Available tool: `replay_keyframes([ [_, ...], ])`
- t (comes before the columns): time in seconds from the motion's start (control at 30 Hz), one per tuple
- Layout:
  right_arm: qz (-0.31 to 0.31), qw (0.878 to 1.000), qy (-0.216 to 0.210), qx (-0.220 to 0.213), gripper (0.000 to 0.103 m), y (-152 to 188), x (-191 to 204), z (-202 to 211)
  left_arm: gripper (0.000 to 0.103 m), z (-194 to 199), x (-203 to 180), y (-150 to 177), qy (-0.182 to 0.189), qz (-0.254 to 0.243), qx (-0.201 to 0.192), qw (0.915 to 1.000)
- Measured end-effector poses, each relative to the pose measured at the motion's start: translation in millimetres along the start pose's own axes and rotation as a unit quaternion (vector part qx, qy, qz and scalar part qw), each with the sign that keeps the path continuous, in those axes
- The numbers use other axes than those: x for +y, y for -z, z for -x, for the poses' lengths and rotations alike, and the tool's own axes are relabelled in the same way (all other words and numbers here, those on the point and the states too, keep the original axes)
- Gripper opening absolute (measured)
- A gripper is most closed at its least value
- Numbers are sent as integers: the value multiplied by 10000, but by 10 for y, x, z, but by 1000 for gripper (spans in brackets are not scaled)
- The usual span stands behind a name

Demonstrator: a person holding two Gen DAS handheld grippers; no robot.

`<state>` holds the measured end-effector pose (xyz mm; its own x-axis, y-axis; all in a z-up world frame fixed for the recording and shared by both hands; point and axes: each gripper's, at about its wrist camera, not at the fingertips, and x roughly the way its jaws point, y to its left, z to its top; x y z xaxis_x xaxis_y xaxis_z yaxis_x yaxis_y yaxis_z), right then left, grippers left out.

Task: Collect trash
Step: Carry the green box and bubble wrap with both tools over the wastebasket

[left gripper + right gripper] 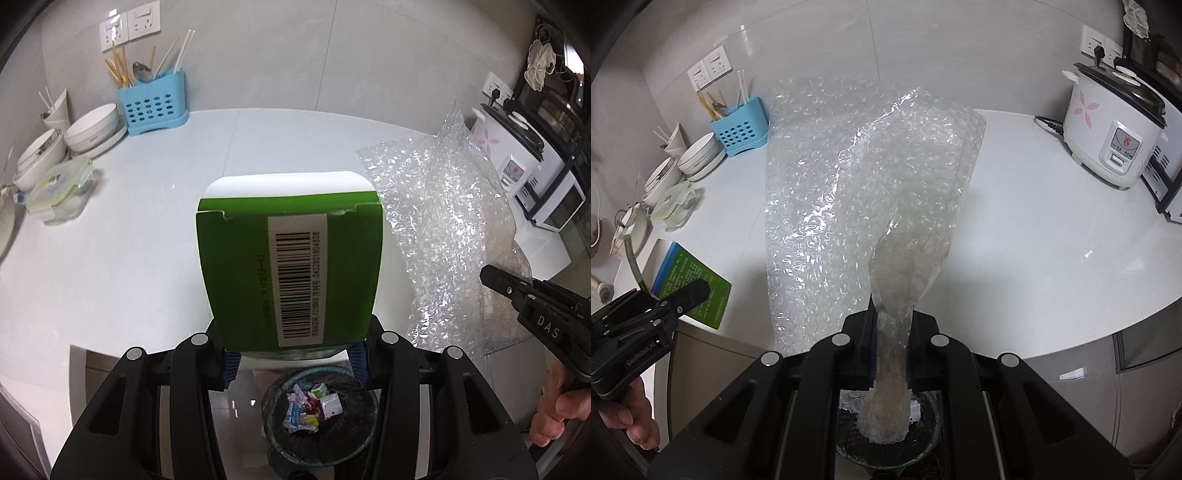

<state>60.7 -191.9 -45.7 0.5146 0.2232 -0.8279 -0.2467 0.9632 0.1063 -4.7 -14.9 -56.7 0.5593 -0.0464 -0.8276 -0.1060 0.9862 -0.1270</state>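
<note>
Counter: a white worktop [147, 229] with a rounded front edge, set against a grey tiled wall with sockets.
Back left: a blue cutlery holder [153, 105] with chopsticks and a spoon, stacked white bowls [94, 129] and a clear lidded food box [61, 188].
Right side: a white rice cooker [1108, 136] with a pink flower print, plugged in; a small oven stands beyond it.
Floor: a dark bin [321, 417] below the counter edge, with small crumpled wrappers inside.
Left gripper [293, 363]: tilted steeply down, its blue pads clamped on the lower end of a green box [291, 266], which stands up from the jaws with its barcode label facing the camera, over the counter edge and above the bin.
Right gripper [890, 350]: tilted steeply down, jaws nearly together, pinching a bunched end of the bubble wrap [864, 184]; the sheet fans upward over the counter, and its lower tail hangs over the bin.
Hands: fingers [557, 410] wrapped round each gripper's handle.
</note>
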Motion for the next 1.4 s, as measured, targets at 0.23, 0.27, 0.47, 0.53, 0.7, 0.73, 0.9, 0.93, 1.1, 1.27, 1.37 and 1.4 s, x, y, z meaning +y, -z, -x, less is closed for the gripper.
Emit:
replay_keyframes([
  [0.23, 34, 9997, -221, 108, 10, 414, 77, 17, 46, -9, 50, 379, 3, -29, 146, 9999],
  [0.27, 50, 9996, -270, 117, 10, 474, 92, 10, 46, -24, 59, 446, 10, -19, 180, 9998],
  [0.47, 153, 9978, -616, 216, 10, 832, 130, -58, 46, -165, 85, 823, -22, -20, 359, 9994],
  [0.53, 194, 9967, -740, 264, 10, 930, 132, -81, 46, -185, 96, 928, -16, -8, 342, 9994],
  [0.7, 446, 9945, -863, 382, 10, 1188, 128, -131, 46, -197, 101, 1152, 47, 3, 335, 9994],
  [0.73, 468, 9944, -854, 414, 10, 1239, 116, -143, 46, -212, 106, 1191, 55, 5, 359, 9993],
  [0.9, 538, 9907, -1082, 633, 10, 1552, 75, -201, 46, -303, 147, 1412, 37, 49, 495, 9988],
  [0.93, 597, 9898, -1099, 689, 10, 1627, 89, -216, 46, -314, 157, 1450, 34, 40, 511, 9987],
  [1.1, 696, 9857, -1147, 1018, 11, 1928, 125, -350, 46, -405, 172, 1675, 37, 72, 668, 9977],
  [1.27, 705, 9823, -1178, 1271, 11, 2130, 150, -481, 46, -501, 169, 1859, 26, 133, 840, 9964],
  [1.37, 705, 9800, -1171, 1446, 11, 2224, 180, -580, 46, -545, 186, 1940, 32, 190, 907, 9957],
  [1.4, 696, 9792, -1146, 1523, 11, 2259, 188, -625, 46, -562, 189, 1953, 29, 202, 935, 9954],
])
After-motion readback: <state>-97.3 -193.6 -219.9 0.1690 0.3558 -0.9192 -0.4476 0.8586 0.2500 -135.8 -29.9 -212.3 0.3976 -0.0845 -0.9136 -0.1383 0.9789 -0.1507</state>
